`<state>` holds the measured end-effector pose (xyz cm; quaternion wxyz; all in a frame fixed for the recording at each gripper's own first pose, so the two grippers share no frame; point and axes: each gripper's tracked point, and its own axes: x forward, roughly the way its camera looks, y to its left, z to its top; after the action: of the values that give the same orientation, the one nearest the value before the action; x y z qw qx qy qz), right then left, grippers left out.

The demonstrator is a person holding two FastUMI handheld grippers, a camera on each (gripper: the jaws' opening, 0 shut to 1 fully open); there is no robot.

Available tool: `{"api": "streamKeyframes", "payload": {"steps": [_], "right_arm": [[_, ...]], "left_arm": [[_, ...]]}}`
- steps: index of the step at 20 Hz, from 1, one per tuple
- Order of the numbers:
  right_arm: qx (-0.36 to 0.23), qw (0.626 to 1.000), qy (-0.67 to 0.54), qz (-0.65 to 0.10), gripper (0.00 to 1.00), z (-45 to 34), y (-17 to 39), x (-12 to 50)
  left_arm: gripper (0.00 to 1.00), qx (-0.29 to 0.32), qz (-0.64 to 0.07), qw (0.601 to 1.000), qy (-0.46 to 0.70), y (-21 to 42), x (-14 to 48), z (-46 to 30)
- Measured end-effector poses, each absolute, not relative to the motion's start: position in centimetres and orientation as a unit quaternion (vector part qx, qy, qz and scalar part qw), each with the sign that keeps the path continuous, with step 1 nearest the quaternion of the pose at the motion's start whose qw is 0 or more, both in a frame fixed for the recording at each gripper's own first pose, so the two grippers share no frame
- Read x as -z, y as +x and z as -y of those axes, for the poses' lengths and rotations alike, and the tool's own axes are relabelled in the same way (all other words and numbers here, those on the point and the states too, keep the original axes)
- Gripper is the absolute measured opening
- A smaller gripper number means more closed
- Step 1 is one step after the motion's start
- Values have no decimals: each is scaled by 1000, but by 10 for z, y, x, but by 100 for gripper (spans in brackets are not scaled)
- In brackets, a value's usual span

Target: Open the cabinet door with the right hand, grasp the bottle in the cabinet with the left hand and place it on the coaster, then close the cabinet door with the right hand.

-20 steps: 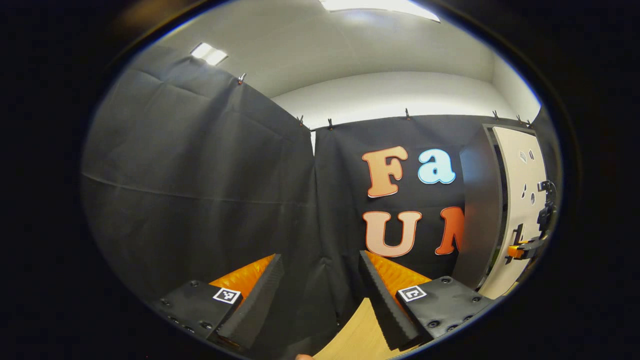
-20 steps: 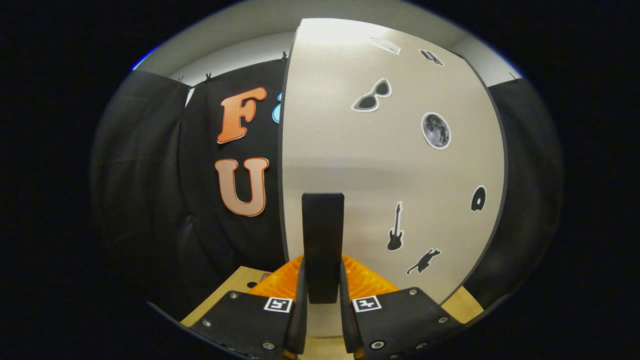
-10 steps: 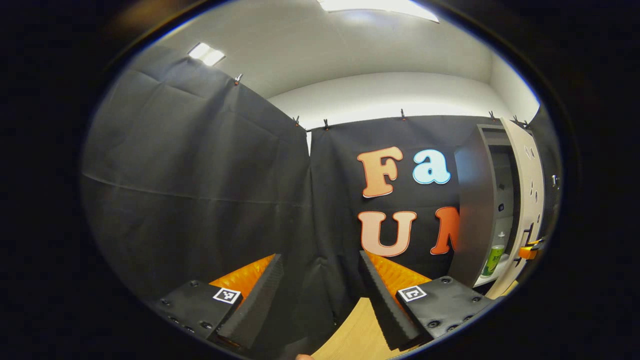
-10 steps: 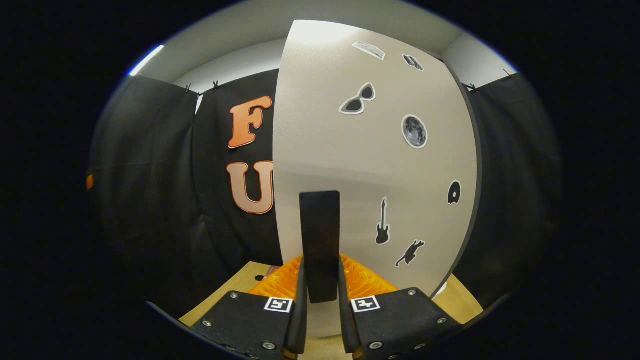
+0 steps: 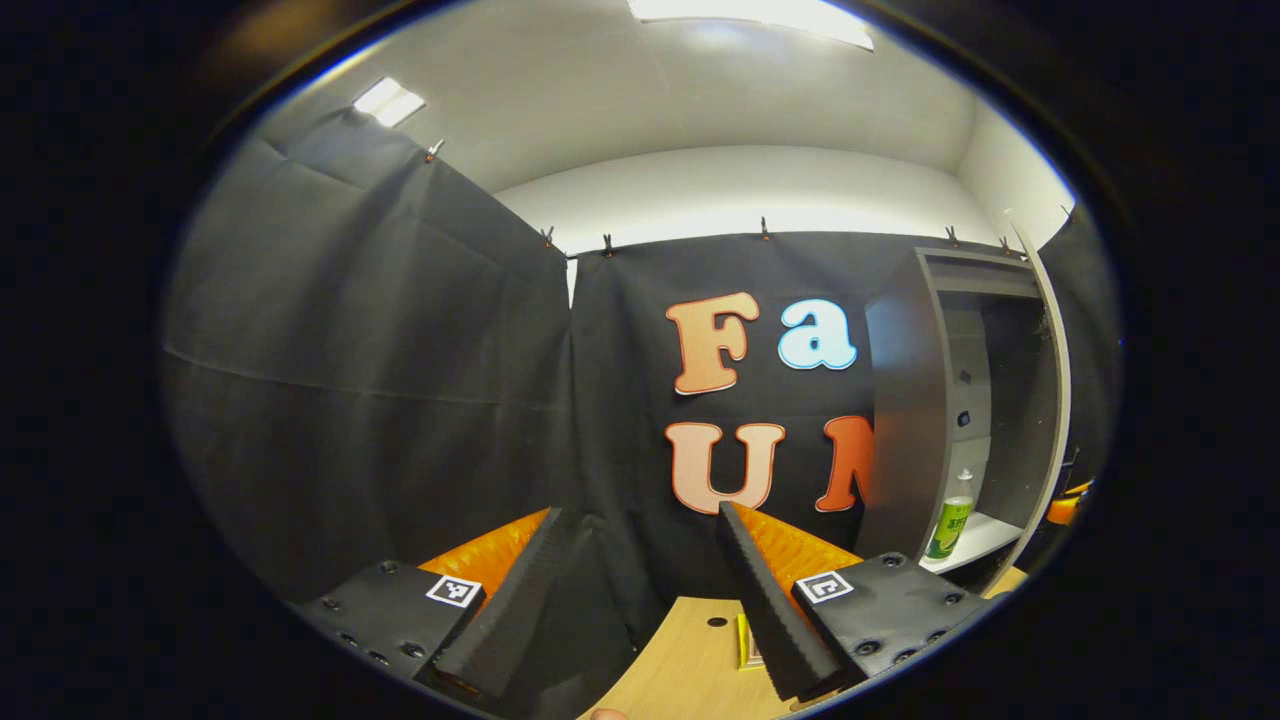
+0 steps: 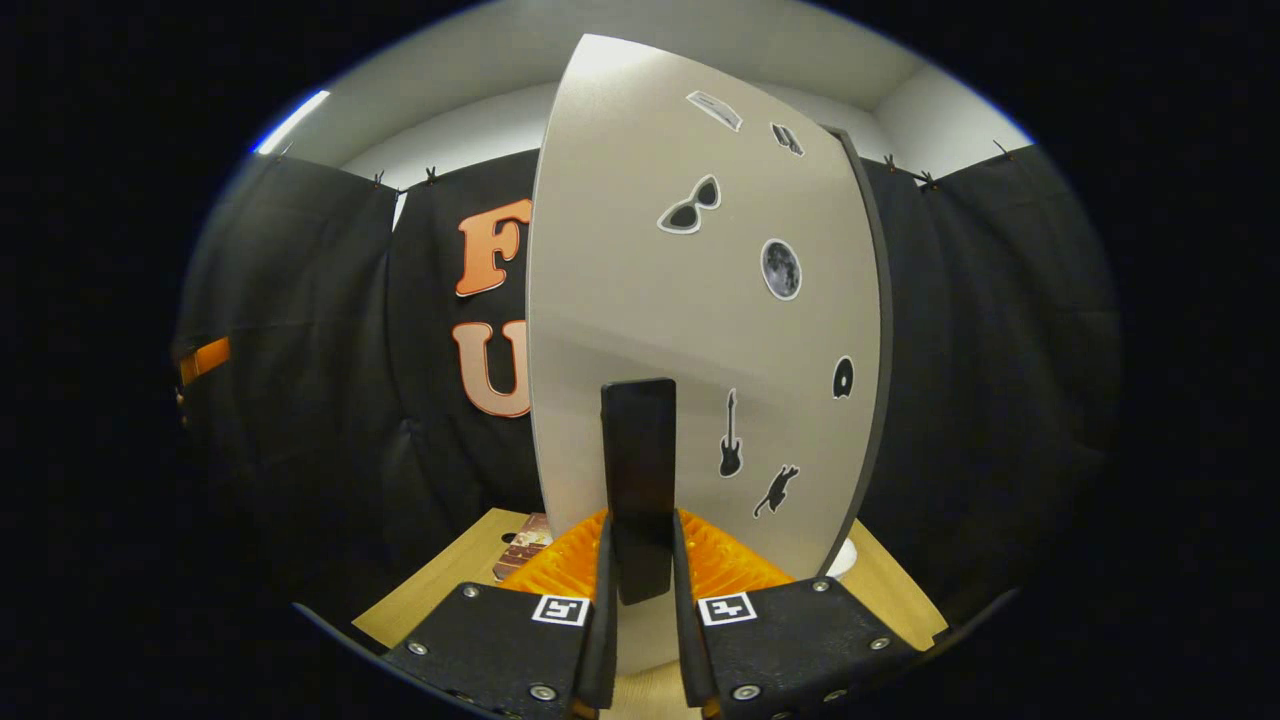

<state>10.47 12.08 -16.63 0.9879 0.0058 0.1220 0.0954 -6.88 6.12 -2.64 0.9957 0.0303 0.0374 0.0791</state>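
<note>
In the left gripper view we spot the green plastic bottle [image 5: 948, 520] on the cabinet shelf [image 5: 985, 535]; our left tool [image 5: 640, 580] gapes, level, while our right tool [image 6: 640, 590] clamps the door's black handle [image 6: 638, 470].

Bottle [image 5: 946, 520] label too small to read; coaster [image 5: 748, 642] half hidden behind a left finger [image 5: 768, 600]; cabinet door [image 6: 690, 330] hides cabinet interior in right gripper view.

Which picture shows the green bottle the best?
The left gripper view: the green bottle stands upright on the shelf inside the open cabinet. In the right gripper view the cabinet door stands in front, with the right gripper shut on its black handle.
</note>
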Motion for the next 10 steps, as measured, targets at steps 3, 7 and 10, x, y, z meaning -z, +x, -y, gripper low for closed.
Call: {"api": "streamKeyframes", "payload": {"steps": [3, 7, 10], "right_arm": [[-82, 989, 4, -123, 25, -113, 99, 166], [-59, 991, 1, -120, 20, -96, 91, 165], [-36, 992, -6, -117, 15, -83, 88, 163]], "left_arm": [[97, -64, -42, 997, 25, -59, 31, -47], [97, -39, -41, 998, 18, -47, 34, -21], [97, -12, -41, 999, 11, -34, 36, 6]]}}
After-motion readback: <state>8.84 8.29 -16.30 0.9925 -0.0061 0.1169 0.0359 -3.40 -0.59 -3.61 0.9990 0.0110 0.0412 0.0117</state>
